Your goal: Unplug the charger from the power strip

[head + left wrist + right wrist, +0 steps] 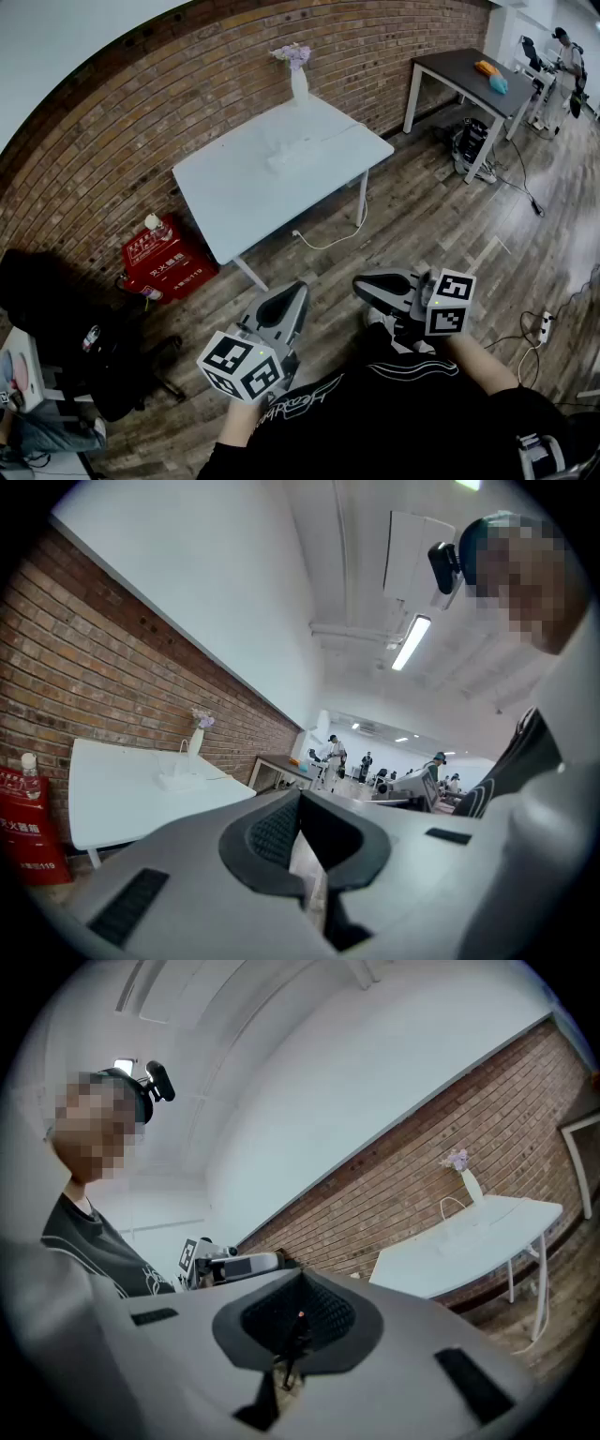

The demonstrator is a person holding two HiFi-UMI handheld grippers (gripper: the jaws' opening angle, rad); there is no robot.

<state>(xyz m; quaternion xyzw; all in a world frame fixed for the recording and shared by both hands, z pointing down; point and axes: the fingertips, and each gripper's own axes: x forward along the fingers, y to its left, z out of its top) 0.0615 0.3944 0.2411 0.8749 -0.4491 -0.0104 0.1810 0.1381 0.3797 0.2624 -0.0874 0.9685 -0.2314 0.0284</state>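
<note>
A white power strip (294, 154) with a white charger plugged into it lies on the white table (244, 192), far ahead of both grippers. Its white cable (330, 240) hangs off the table's near edge to the floor. My left gripper (298, 291) is held low in front of my body, jaws shut and empty. To its right, my right gripper (362, 285) is also shut and empty. In the left gripper view the closed jaws (305, 841) aim towards the table (122, 794) and the strip (178, 780). The right gripper view shows shut jaws (298, 1321) with the table (469, 1241) off to the right.
A white vase (298, 81) with flowers stands at the table's far edge by the brick wall. A red box (164, 258) sits on the floor left of the table, a black office chair (112, 366) nearer left. A dark table (469, 80) stands at the back right; another power strip (544, 326) lies on the floor.
</note>
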